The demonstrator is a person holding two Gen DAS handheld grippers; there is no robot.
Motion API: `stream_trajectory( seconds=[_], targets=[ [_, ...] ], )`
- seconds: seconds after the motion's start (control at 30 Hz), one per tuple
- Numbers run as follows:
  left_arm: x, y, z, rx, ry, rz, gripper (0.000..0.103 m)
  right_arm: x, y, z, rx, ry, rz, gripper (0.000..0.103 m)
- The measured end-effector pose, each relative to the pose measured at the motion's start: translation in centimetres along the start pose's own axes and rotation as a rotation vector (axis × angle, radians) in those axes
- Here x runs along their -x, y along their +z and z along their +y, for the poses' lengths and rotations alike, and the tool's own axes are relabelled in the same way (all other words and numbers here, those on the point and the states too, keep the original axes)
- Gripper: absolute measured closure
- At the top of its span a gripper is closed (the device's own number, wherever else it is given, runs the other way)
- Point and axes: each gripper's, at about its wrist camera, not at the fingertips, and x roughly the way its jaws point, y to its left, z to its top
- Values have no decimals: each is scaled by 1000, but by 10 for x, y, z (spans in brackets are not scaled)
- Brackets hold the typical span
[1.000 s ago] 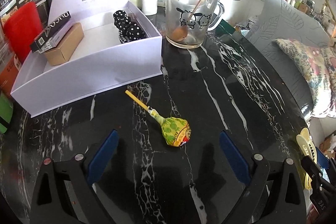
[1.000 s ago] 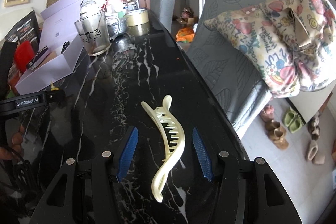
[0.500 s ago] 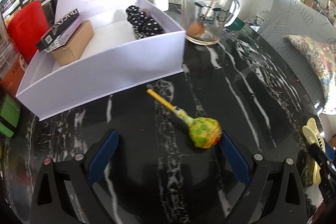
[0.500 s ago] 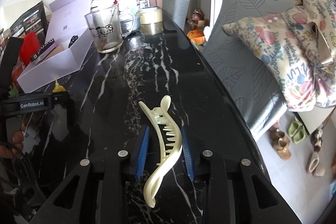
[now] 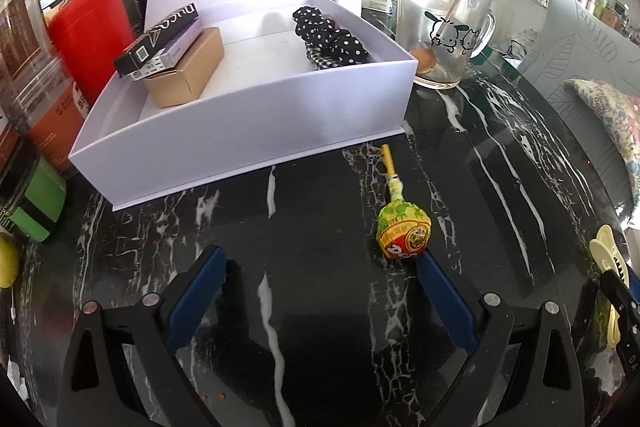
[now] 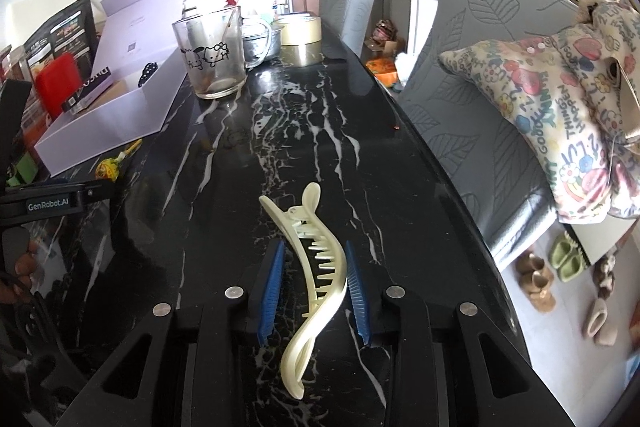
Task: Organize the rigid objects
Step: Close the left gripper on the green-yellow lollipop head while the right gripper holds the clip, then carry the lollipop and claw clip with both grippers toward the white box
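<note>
Closing around the cream hair claw (image 6: 316, 267), the right gripper (image 6: 314, 287) has its blue pads drawn in on either side of the clip. The right pad looks to press the toothed edge, while a sliver of gap seems to remain at the left pad, so I judge the hold as one-sided at best. The claw lies lengthwise on the black marble table (image 6: 400, 195), near its right edge and well right of the white box (image 5: 248, 131). Its curved, slick body could twist or squirt out when lifted. The spring hinge at the far end could also pop open under the squeeze.

Over on the left, the left gripper (image 5: 320, 291) stands wide apart and empty. The lollipop (image 5: 404, 231) lies just beyond its right pad, off-centre. Closing from here could nudge the round head and roll it rightward instead of catching it.
</note>
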Motion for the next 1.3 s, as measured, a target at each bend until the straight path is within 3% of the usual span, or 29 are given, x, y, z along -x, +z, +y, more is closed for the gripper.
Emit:
stream_trajectory(
  seconds=[0.33, 0.7, 0.73, 0.8, 0.9, 1.0, 1.23, 1.3],
  targets=[
    [0, 3, -14, -47, -84, 3, 7, -1, 0, 1, -2, 11, -7, 72],
    [4, 8, -22, -80, -124, -43, 63, -2, 1, 2, 6, 11, -11, 72],
    [4, 7, -24, -92, -123, -48, 71, -2, 1, 2, 7, 12, -11, 72],
    [5, 5, -27, -112, -121, -56, 78, -3, 1, 2, 8, 12, -11, 72],
    [7, 5, -26, -105, -147, -46, 78, -2, 1, 1, 2, 14, -14, 72],
    [11, 3, -21, -92, -159, -40, 78, -2, 1, 1, -2, 4, -16, 80],
    [25, -6, -10, -72, -189, -39, 78, 1, -2, 9, 20, -14, -15, 80],
    [29, -10, -7, -67, -187, -42, 78, 2, -4, 15, 20, 16, -11, 80]
  ],
)
